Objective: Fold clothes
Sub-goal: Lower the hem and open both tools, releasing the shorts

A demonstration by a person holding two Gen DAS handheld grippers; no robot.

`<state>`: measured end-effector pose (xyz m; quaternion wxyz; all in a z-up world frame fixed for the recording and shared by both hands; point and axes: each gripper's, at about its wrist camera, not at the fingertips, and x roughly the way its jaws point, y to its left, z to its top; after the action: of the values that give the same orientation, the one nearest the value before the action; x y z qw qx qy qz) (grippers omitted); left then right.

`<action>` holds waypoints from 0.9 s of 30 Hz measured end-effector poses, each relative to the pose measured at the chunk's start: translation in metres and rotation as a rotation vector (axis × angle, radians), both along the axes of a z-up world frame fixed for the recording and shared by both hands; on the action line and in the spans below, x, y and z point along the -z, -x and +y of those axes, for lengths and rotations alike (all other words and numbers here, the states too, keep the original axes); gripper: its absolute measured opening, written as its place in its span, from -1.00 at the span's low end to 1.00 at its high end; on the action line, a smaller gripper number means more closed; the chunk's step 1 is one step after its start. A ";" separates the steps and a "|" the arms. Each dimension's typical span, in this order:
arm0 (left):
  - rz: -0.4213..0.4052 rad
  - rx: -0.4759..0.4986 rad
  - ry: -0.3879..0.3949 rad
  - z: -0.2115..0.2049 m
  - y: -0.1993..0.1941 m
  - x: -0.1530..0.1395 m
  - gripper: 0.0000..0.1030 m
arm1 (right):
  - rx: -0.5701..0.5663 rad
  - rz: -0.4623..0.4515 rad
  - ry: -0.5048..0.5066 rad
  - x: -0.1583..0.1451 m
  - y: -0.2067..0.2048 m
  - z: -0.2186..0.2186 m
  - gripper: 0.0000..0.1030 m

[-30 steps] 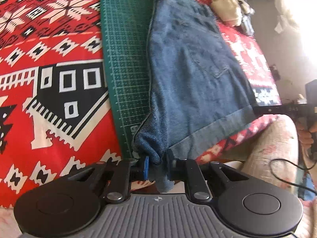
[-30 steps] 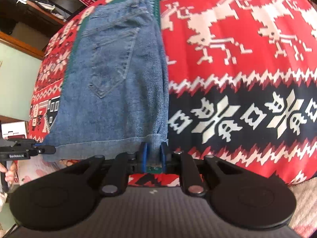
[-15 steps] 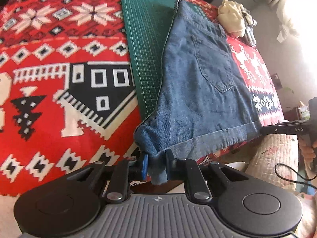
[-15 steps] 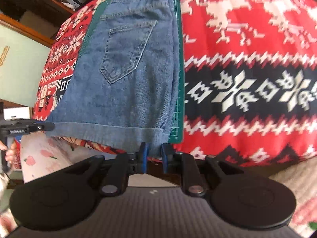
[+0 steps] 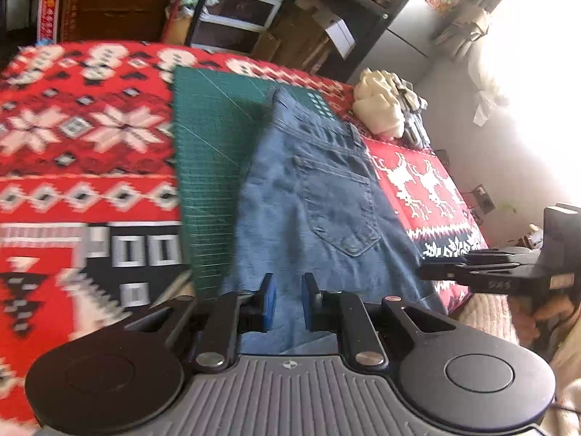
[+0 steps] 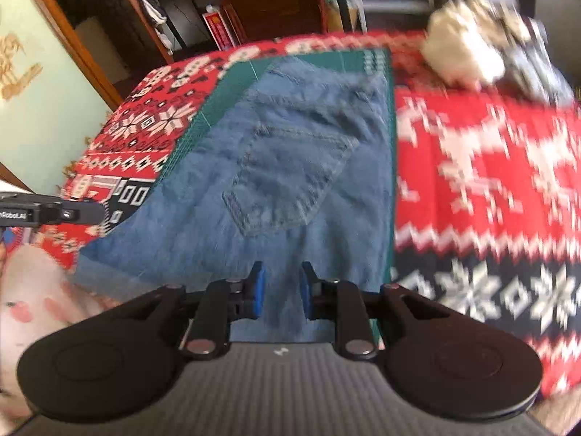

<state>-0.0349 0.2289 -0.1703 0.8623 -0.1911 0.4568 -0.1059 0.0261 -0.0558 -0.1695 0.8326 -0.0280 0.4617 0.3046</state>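
A red patterned blanket [image 5: 83, 152] covers the surface, cluttered shelving [image 5: 254, 11] behind it. On the green cutting mat [image 5: 207, 167] lie the folded denim shorts [image 5: 319, 210], long axis running away from both cameras, hem nearest, pocket up. Left claw [image 5: 287, 299] and right claw [image 6: 279, 289] both hover parted above the hem, gripping nothing.

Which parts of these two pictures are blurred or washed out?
Left wrist view: the window corner is blown out white and the red blanket smears at left. Right wrist view: the blanket's reindeer side and the cream bundle streak with motion, while the denim shorts stay fairly sharp.
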 end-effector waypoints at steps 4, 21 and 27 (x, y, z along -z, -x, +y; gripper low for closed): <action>0.041 0.013 -0.056 -0.016 -0.016 0.027 -0.86 | -0.041 -0.028 0.065 0.020 0.003 0.016 -0.73; 0.103 -0.067 -0.010 0.014 0.004 0.034 -0.95 | 0.089 0.069 0.065 0.018 0.003 -0.046 -1.00; 0.028 -0.045 -0.030 -0.006 -0.016 0.017 -0.94 | 0.117 0.009 0.017 0.008 -0.017 -0.035 -0.85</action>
<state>-0.0188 0.2229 -0.1874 0.8608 -0.1898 0.4659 -0.0771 0.0433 -0.0906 -0.1775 0.8467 -0.0067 0.4688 0.2516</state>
